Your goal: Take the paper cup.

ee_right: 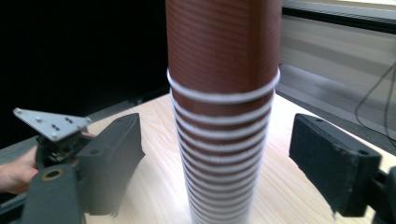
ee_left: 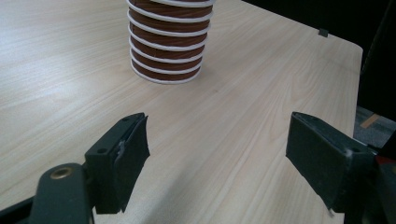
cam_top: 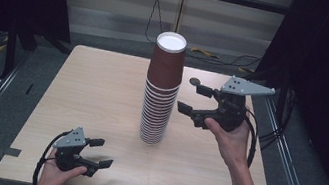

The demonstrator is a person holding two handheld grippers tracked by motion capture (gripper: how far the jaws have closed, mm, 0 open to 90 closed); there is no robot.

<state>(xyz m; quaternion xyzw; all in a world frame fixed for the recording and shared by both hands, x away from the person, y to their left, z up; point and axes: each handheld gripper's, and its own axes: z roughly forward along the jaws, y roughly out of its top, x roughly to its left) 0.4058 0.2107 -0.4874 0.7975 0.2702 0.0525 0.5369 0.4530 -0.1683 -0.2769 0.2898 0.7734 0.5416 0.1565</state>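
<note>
A tall stack of brown paper cups (cam_top: pixel 161 92) with white rims stands upside down in the middle of the wooden table (cam_top: pixel 96 91). My right gripper (cam_top: pixel 187 95) is raised to the stack's right at about mid-height, open, its jaws pointing at the cups. In the right gripper view the stack (ee_right: pixel 224 116) rises between and just beyond the two jaws of that gripper (ee_right: pixel 217 158), with no contact visible. My left gripper (cam_top: pixel 104 152) rests low near the table's front left, open and empty. Its own view shows the stack's base (ee_left: pixel 168 42) well ahead of that gripper (ee_left: pixel 217 154).
The table's right edge (ee_left: pixel 345 51) and dark floor lie beyond the stack in the left gripper view. Metal rails run along both sides of the table, and cables (cam_top: pixel 246 136) trail from the grippers. The other hand's gripper (ee_right: pixel 51 126) appears far left in the right gripper view.
</note>
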